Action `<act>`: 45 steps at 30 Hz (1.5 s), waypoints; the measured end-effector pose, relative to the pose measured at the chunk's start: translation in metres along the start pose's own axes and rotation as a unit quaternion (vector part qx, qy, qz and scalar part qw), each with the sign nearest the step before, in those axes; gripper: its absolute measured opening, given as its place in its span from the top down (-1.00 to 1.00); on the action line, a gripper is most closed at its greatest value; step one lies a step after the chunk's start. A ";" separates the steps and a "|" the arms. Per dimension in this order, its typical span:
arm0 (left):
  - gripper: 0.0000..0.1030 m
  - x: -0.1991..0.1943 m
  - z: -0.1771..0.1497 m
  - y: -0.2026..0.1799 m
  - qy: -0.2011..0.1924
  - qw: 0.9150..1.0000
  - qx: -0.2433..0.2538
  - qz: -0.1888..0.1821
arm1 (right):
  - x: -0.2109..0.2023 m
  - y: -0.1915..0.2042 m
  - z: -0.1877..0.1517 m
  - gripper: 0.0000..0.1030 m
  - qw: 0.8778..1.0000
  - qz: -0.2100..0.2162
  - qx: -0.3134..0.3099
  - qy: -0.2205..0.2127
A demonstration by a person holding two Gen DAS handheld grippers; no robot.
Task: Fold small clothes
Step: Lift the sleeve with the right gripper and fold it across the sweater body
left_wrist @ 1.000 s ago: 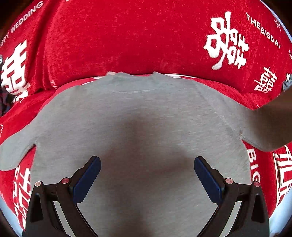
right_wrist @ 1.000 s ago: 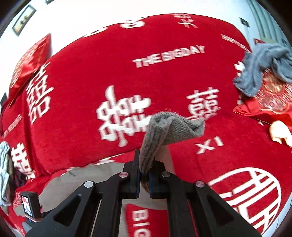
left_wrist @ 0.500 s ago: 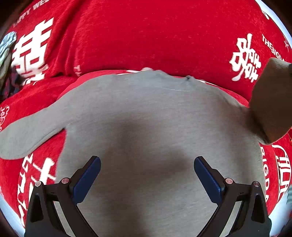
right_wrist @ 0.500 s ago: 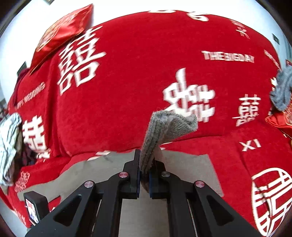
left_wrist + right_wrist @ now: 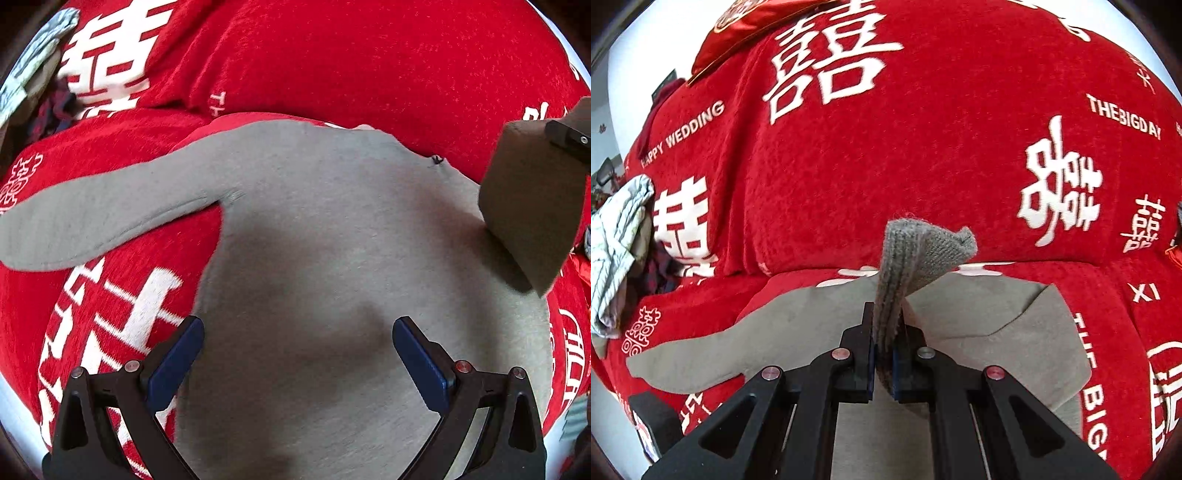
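The fold had barely begun. A small grey sweater (image 5: pixel 332 258) lay flat, neck away from the cameras, on a red cover (image 5: pixel 849 177) printed with white double-happiness characters and the words "HAPPY WEDDING" and "THE BIG DAY". The right tongs (image 5: pixel 882 362) were clamped on the ribbed cuff of one sleeve (image 5: pixel 916 258), which was lifted off the cover and held over the sweater's body — in the left wrist view that sleeve hung as a dark flap at the right edge. The other sleeve (image 5: pixel 103 221) was spread straight out to the side, unfolded. The left tongs (image 5: pixel 297 350) hung wide apart above the lower half of the sweater, gripping nothing. Judging by this, one sleeve was part-way folded in; the second sleeve and the body folds were all left to do.

The surface looked like a cushioned sofa or bed — seat and a puffed backrest under the same cover. A striped garment (image 5: pixel 617 251) lay bunched at the left, a red satin cushion (image 5: pixel 753 18) sat on top of the backrest, and a pale wall showed behind.
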State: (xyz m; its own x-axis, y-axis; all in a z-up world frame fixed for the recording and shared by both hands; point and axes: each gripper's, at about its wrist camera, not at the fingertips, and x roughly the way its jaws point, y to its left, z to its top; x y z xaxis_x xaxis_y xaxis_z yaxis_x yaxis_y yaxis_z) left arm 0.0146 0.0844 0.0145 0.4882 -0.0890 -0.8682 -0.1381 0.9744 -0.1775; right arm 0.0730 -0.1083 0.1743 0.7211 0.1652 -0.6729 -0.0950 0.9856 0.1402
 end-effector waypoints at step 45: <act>-0.99 -0.029 -0.016 0.040 -0.002 0.999 -0.045 -0.008 | 0.075 0.051 -0.075 0.06 0.986 0.048 -0.083 0.139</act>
State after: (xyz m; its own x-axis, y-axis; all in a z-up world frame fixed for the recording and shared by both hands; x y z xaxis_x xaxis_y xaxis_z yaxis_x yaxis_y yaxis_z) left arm -0.0188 0.1227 0.0255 0.4942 -0.1024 -0.8633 -0.2068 0.9507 -0.2312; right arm 0.0707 -0.0428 0.0767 0.4894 0.2396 -0.8385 -0.2814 0.9535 0.1082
